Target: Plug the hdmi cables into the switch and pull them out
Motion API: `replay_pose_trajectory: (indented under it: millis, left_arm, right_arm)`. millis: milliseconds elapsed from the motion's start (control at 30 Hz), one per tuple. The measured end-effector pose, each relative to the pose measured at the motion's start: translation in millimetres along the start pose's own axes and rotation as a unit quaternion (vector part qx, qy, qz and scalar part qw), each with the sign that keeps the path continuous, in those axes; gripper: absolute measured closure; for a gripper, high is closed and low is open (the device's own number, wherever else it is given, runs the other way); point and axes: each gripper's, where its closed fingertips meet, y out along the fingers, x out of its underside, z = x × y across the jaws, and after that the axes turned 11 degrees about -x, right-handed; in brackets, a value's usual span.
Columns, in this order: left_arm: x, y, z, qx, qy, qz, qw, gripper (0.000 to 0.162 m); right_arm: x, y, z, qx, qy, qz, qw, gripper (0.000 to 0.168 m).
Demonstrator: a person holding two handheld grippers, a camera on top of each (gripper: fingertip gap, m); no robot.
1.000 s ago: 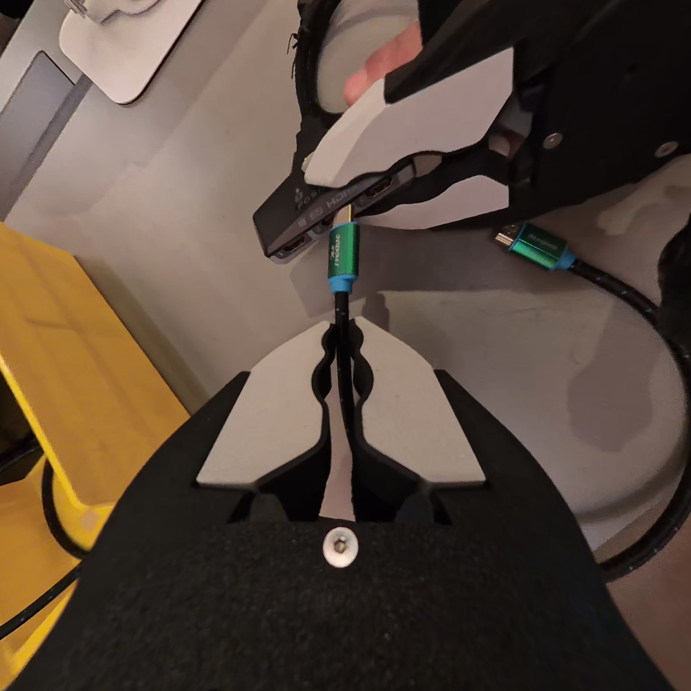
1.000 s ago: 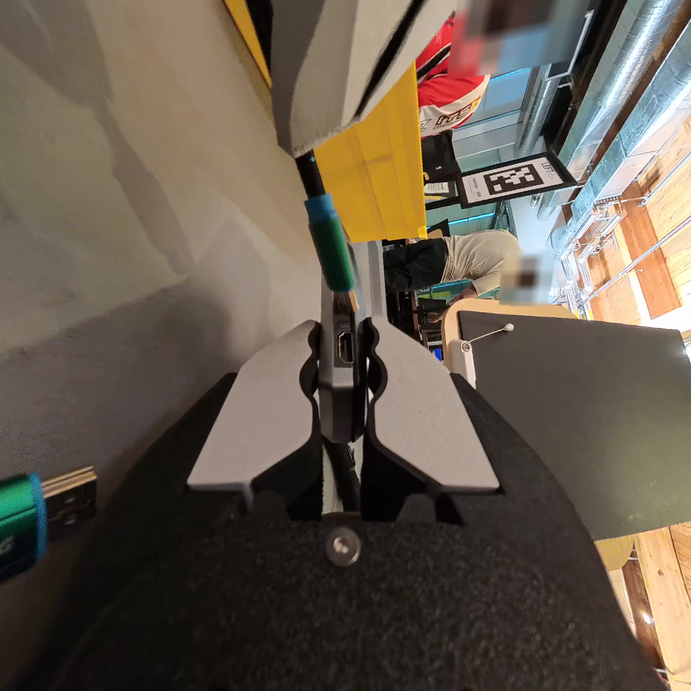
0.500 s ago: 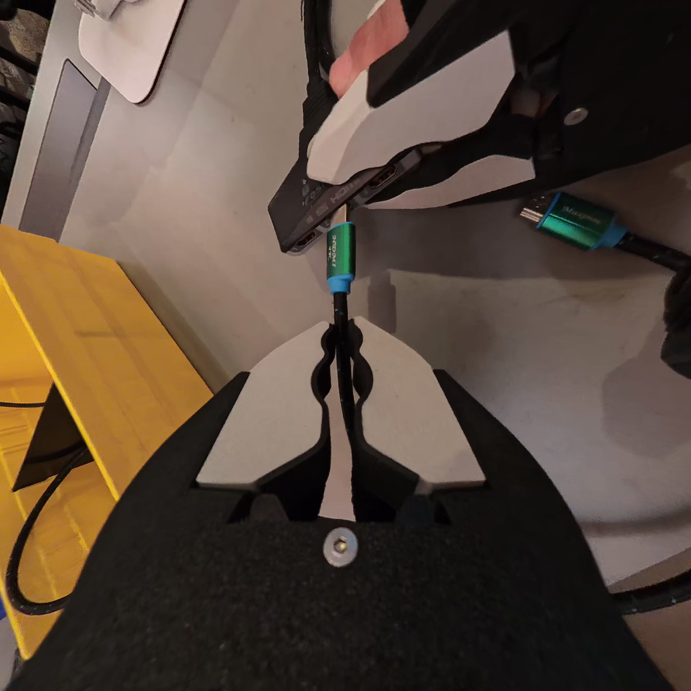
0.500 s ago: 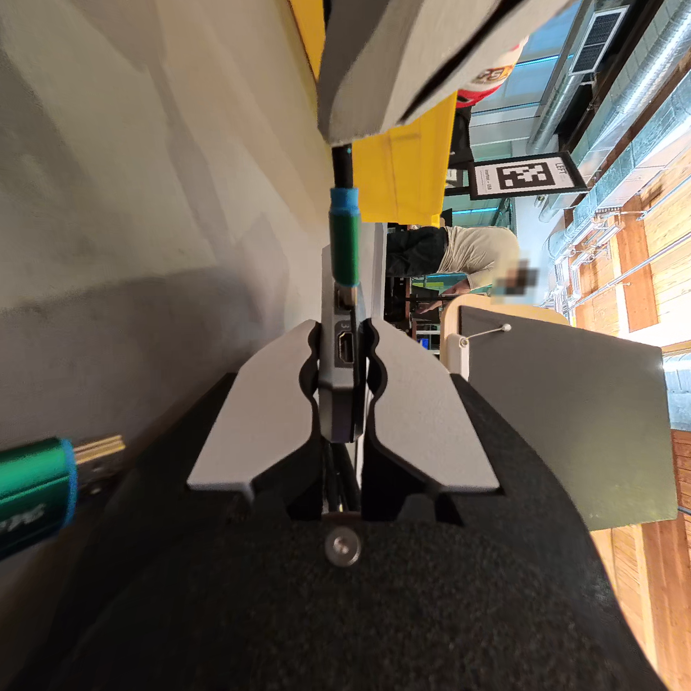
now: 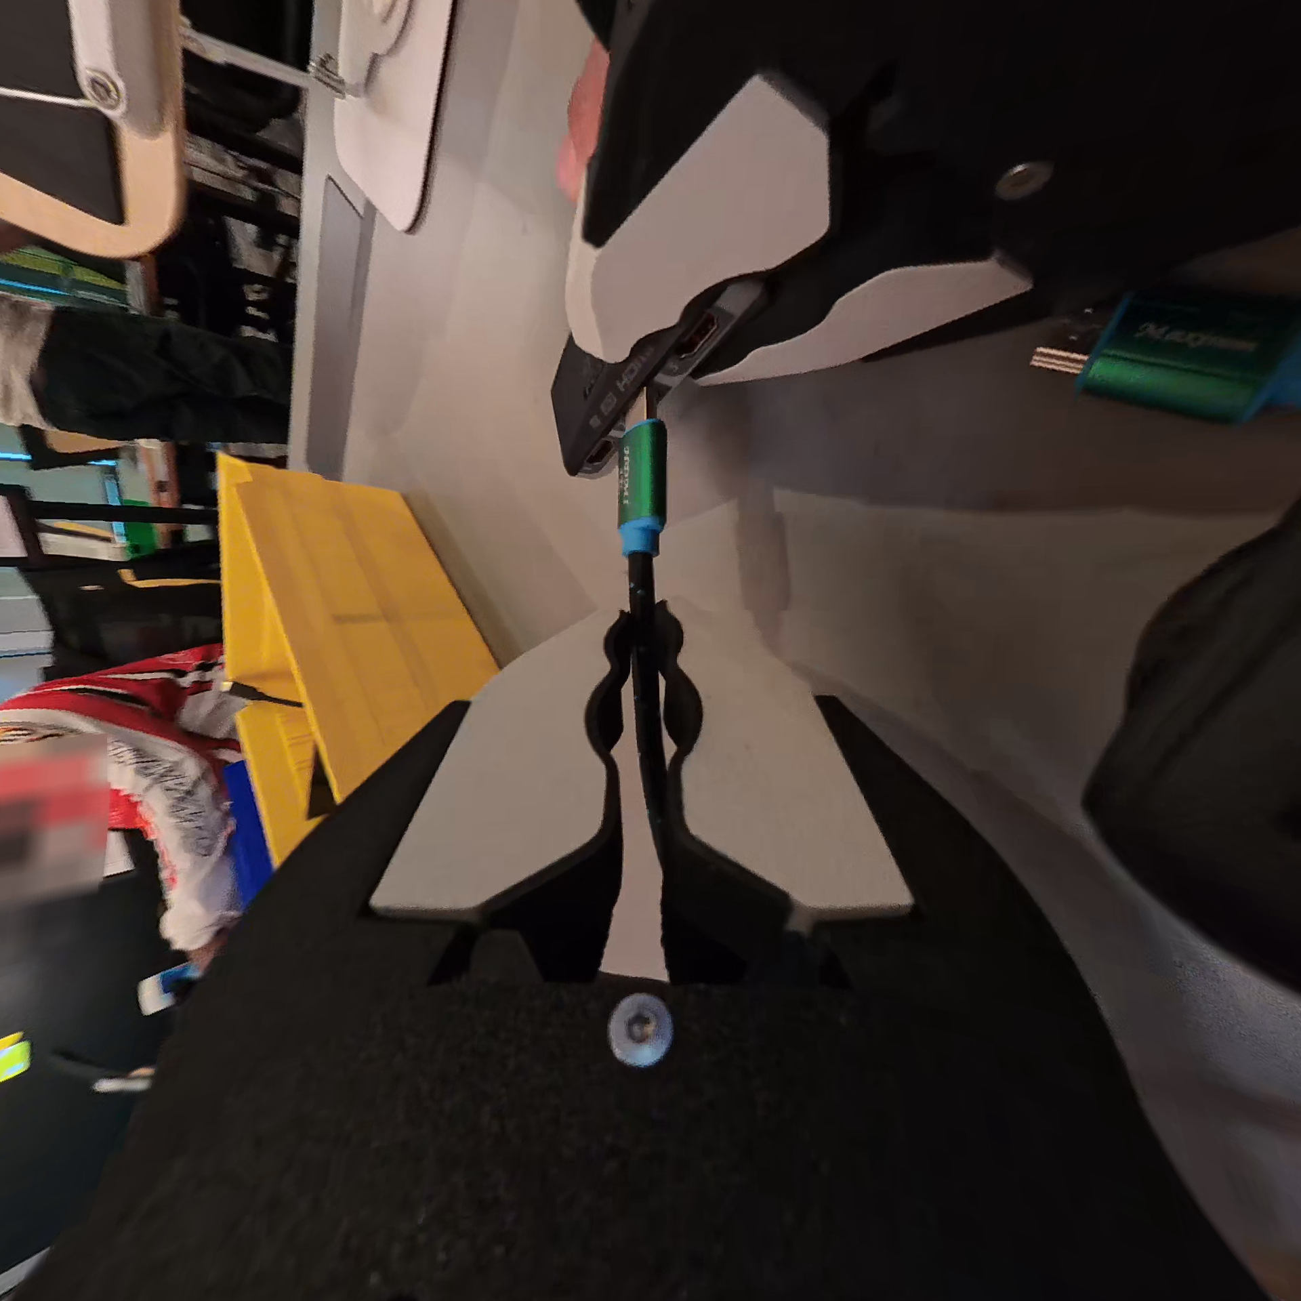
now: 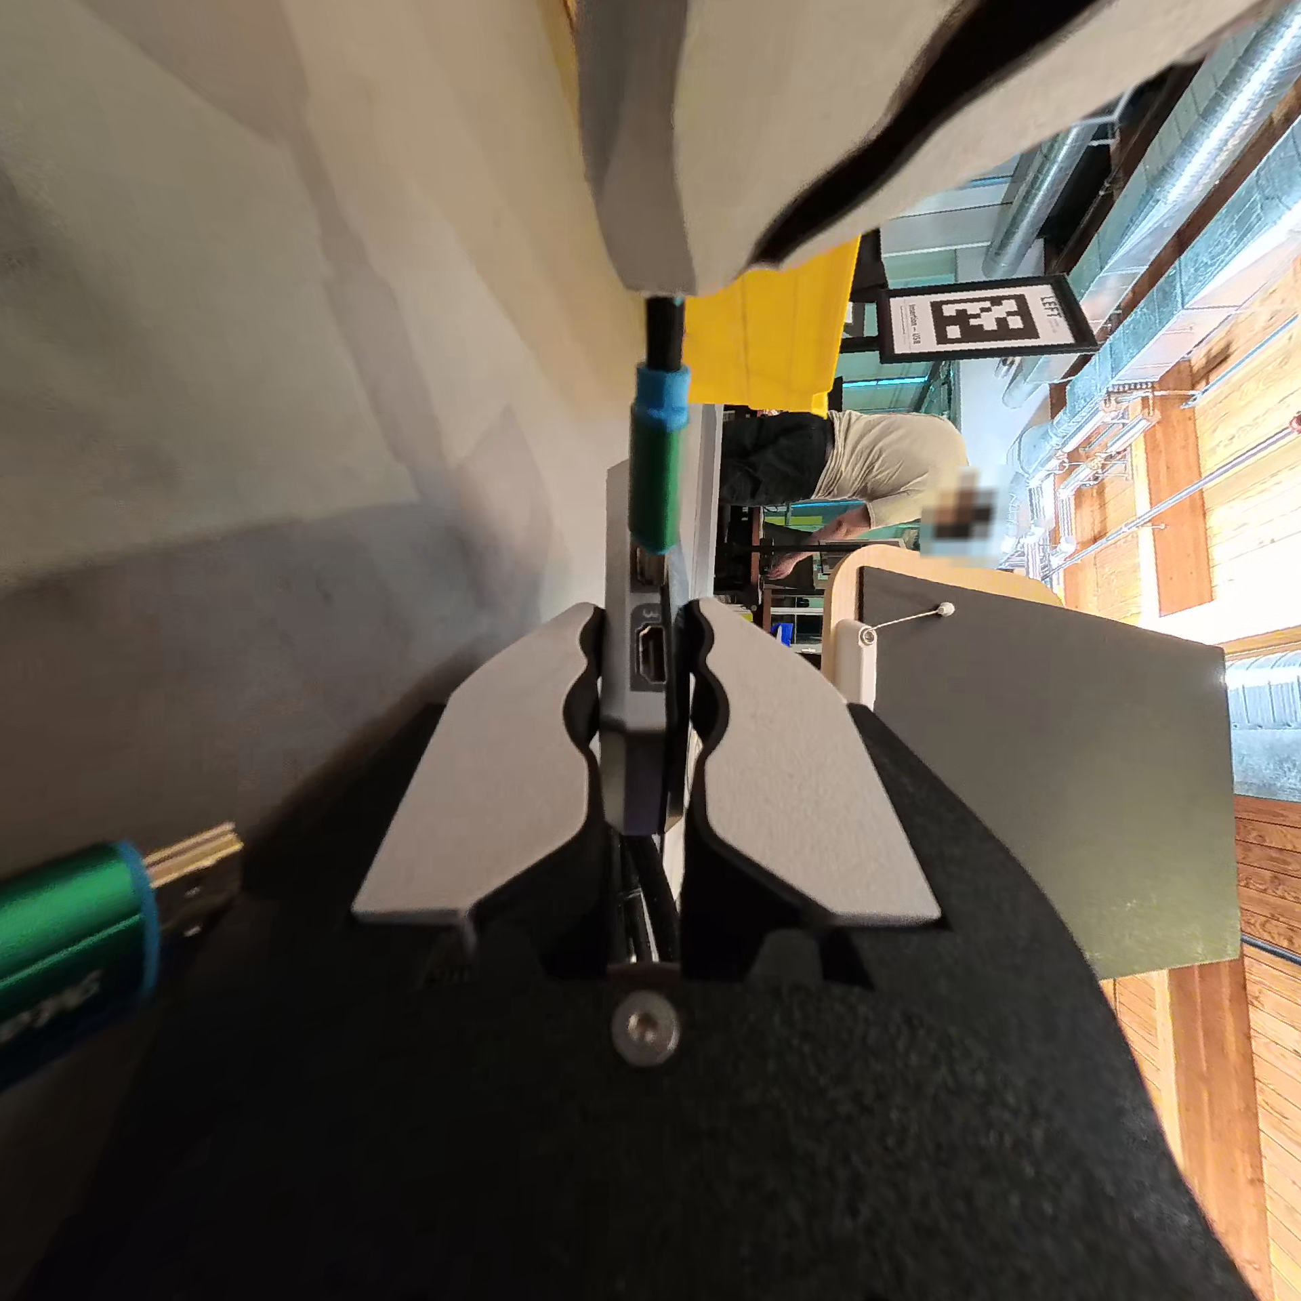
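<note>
Switch (image 6: 637, 704) sits edge-on at centre of R wrist view, right gripper (image 6: 642, 633) clamped on it, one empty port facing cam. Green plug (image 5: 639, 475) w/ blue collar meets switch at 12 o'clock; metal tip partly showing. Left gripper (image 5: 642, 626) pinched on its black cable (image 5: 644, 704). Second plug (image 5: 1183, 366) loose at 2 o'clock in L view, 8 o'clock in R. Only L view shows yellow bin (image 5: 338, 598) at 9.

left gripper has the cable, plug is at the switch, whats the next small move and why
Probably push the left gripper straight toward the switch: the green plug lines up with the middle port, but bare metal still shows between them, so it looks only partly seated. The right gripper clamps the switch to brace it.
</note>
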Motion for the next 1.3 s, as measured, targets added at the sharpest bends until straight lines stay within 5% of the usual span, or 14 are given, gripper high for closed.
replay_pose_trajectory:
  millis: [500,833,1100,1300]
  left_arm:
    - [3.0,4.0,-7.6,-0.095,0.075,-0.023,0.992,0.155]
    - [4.3,6.5,-3.6,-0.063,0.038,-0.019,0.997,0.156]
    - [1.0,8.8,-1.2,0.044,-0.129,0.027,0.99,0.156]
    - [-4.7,14.5,6.1,0.209,-0.297,0.082,0.928,0.154]
  right_arm:
    - [-1.3,0.5,4.1,0.009,0.015,0.013,1.0,0.147]
    - [-2.4,1.7,1.1,0.004,0.014,0.009,1.0,0.148]
    - [-0.5,0.8,1.3,0.006,0.02,0.009,1.0,0.148]
    - [-1.3,0.1,0.6,0.005,0.01,0.02,1.0,0.148]
